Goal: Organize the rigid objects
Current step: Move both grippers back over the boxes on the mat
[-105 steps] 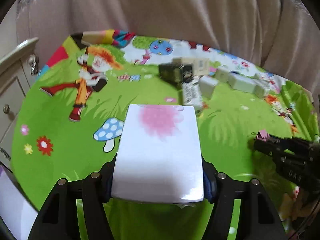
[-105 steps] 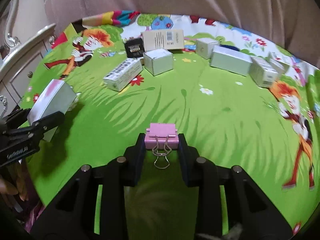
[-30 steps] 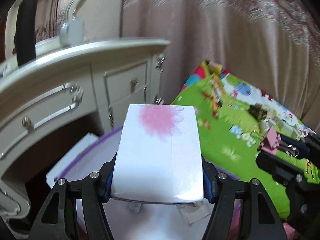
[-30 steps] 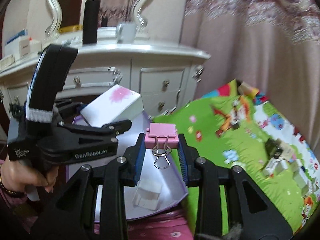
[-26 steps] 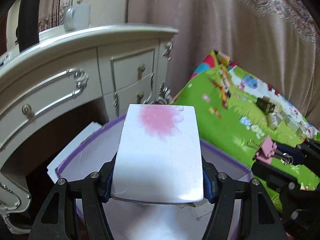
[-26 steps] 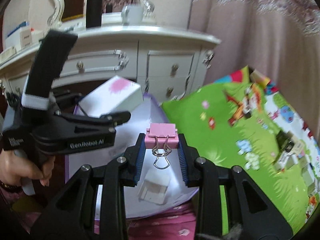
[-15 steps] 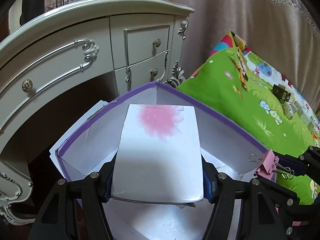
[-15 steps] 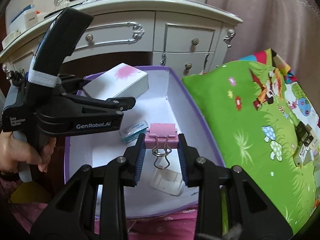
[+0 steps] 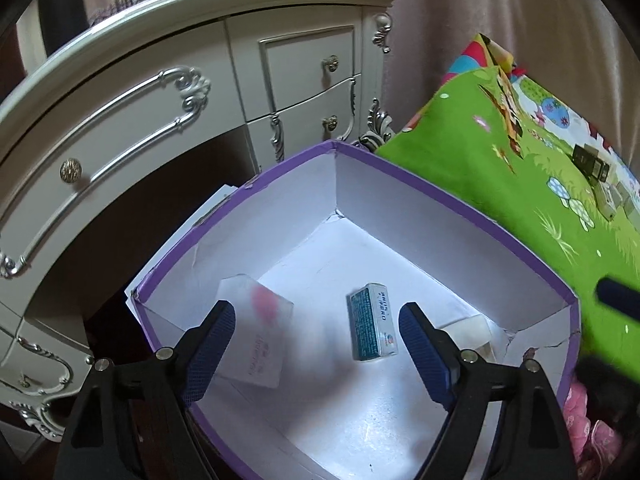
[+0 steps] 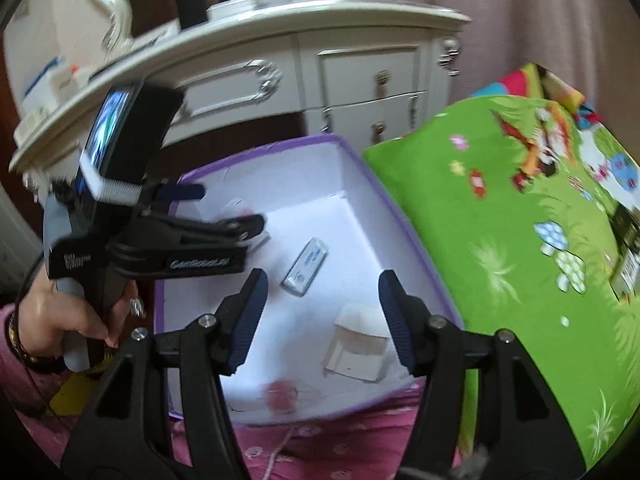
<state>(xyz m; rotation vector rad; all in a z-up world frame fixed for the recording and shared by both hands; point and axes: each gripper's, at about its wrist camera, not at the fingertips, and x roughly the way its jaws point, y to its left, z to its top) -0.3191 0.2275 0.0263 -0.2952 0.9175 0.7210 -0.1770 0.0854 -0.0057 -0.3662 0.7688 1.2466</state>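
Note:
My left gripper (image 9: 316, 316) is open above a purple-rimmed white storage box (image 9: 440, 196). The white box with a pink flower (image 9: 256, 336) lies blurred inside it near the left finger. A small teal carton (image 9: 373, 322) and a white piece (image 9: 468, 330) lie on the box floor. My right gripper (image 10: 320, 286) is open over the same box (image 10: 360, 164). The pink binder clip (image 10: 282, 394) shows blurred low in the box near its front wall. The teal carton (image 10: 306, 266) and a white carton (image 10: 358, 338) lie there too. The left gripper shows in the right wrist view (image 10: 240, 226).
A white dresser with silver trim (image 9: 168, 92) stands behind the box. A green cartoon mat (image 9: 520, 184) with several small boxes (image 9: 596, 176) lies to the right. Pink fabric (image 10: 320, 436) lies in front of the box.
Both grippers have opened. The flower box has dropped from the left gripper into the storage box, and the pink binder clip has dropped from the right gripper into it.

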